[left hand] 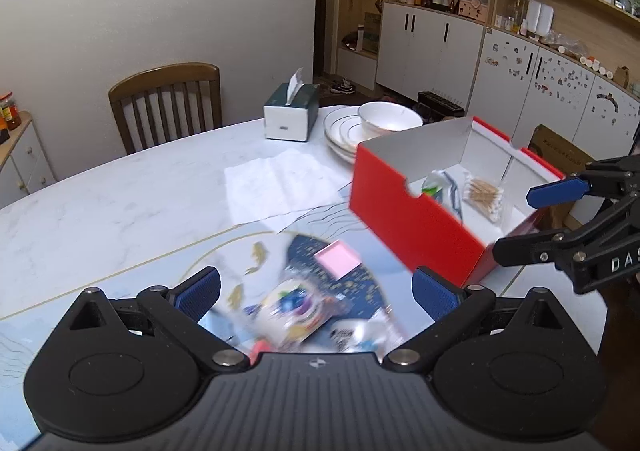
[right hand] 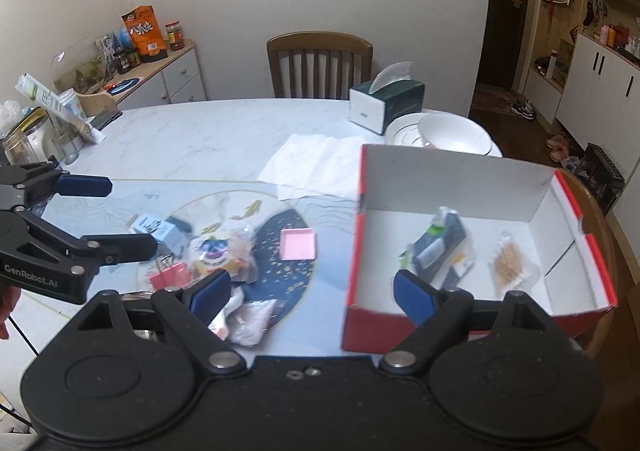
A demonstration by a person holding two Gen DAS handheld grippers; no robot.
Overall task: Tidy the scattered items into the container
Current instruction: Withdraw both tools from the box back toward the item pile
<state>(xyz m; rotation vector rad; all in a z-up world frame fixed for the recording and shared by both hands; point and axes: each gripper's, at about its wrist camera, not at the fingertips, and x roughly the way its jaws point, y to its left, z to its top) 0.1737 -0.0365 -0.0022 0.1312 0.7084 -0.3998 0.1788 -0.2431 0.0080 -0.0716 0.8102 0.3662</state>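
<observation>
Both grippers empty above the clutter

Left hand-held gripper (left hand: 316, 289) and right hand-held gripper (right hand: 312, 293) gape wide; crinkly packets (right hand: 224, 251) look light, slippery: pinch edges, then red box (right hand: 460, 251).

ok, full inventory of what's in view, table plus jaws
red box: 1, red outside, white inside, right side of table
cotton swab packet: 1, clear, in box
blue-green packets: blurred, count unclear, in box
pink tray: 1, on dark placemat
loose small items: pile, mixed colours, left of tray, blurred
red binder clip: 1, near pile
paper sheets: white, mid table
tissue box: 1, green and white, far side
bowl: 1, white, on stacked plates
chair: 1, brown, behind table
left gripper: jaws open, empty
right gripper: jaws open, empty
</observation>
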